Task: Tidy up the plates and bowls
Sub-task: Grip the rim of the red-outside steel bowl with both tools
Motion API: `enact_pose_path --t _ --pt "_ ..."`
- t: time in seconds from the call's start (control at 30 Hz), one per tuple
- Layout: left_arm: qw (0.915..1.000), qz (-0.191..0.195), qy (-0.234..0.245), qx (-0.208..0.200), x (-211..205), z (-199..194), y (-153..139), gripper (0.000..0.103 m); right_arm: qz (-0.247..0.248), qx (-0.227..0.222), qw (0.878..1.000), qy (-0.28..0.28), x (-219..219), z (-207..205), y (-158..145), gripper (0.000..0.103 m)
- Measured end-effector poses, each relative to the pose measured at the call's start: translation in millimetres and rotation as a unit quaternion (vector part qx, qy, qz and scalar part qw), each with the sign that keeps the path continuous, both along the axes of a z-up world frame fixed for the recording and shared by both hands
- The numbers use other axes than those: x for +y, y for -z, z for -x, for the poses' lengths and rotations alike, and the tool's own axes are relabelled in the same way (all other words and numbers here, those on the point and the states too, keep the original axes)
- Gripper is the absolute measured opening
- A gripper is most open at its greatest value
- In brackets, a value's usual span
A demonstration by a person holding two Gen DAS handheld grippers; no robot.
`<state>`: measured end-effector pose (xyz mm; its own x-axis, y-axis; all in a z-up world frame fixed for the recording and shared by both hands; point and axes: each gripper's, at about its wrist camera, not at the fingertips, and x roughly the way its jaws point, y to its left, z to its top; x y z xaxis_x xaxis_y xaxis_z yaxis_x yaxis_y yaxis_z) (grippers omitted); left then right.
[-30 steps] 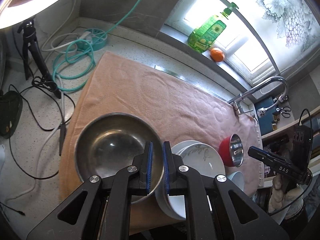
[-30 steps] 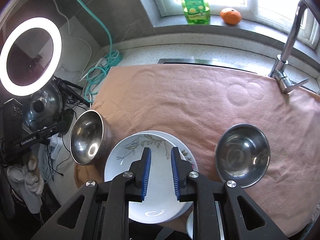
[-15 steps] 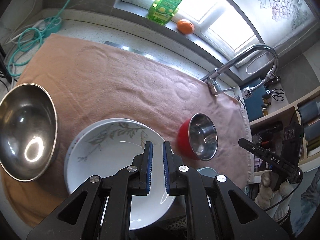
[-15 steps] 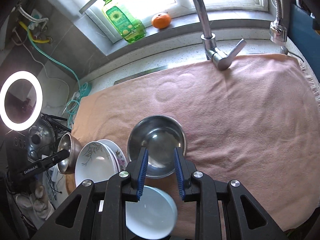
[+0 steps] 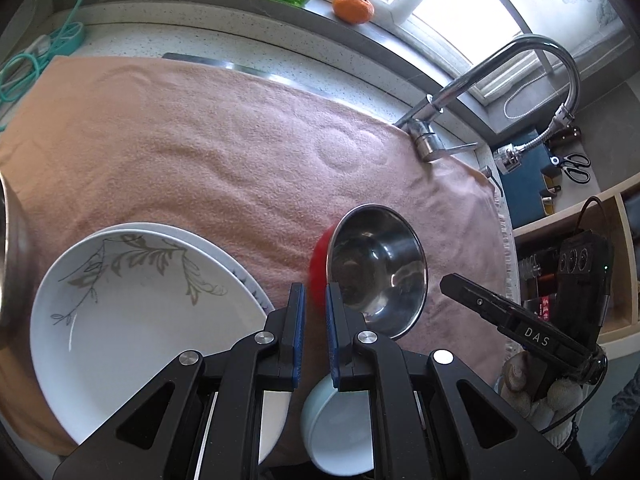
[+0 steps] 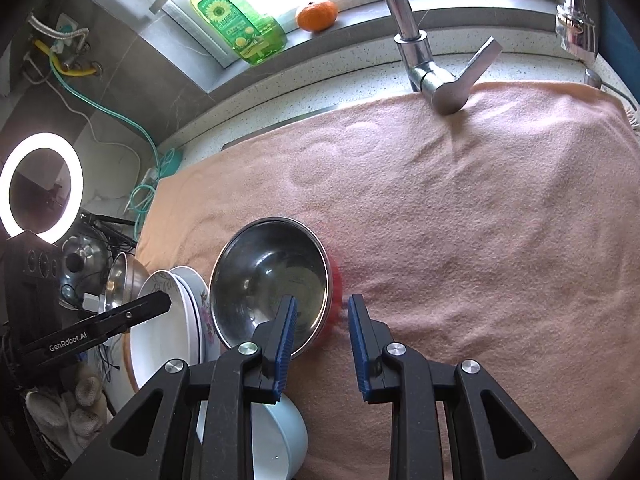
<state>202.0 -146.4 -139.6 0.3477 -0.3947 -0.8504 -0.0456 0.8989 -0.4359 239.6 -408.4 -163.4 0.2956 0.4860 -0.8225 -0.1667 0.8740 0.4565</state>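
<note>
Both your grippers have swung right, off the plates (image 5: 132,312) to the red bowl (image 6: 276,280) mid-towel. Your right gripper (image 6: 320,334) is spread, empty, straddling its rim; left gripper (image 5: 314,330) pressed together, empty. Grasp next.

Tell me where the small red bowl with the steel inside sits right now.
In both wrist views the red bowl sits on the pink towel, right of the stacked white plates and beyond the pale blue bowl.

On the bench, a towel (image 6: 460,208) carries the dishes. The stacked plates (image 5: 132,312) lie left of the steel bowl (image 6: 272,276), a small bowl (image 6: 280,432) sits nearer the camera (partly hidden), and the faucet (image 6: 436,76) stands behind, by the windowsill.
</note>
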Motion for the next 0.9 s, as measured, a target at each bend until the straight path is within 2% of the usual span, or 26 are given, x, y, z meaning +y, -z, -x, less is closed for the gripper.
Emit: enact_pose_path --t 0.47,0.63,0.9 --pt "0.9989 -0.017 0.040 0.018 -18 -18 15 0.008 -0.003 0.014 1.000 0.015 7 -9 20 0.024" --pt "0.9988 -0.010 0.043 0.019 -19 -18 19 0.008 -0.011 0.016 0.999 0.031 6 -7 24 0.023" --pt "0.9983 -0.019 0.051 0.017 -25 -19 22 0.008 -0.014 0.026 0.999 0.029 9 -4 28 0.011"
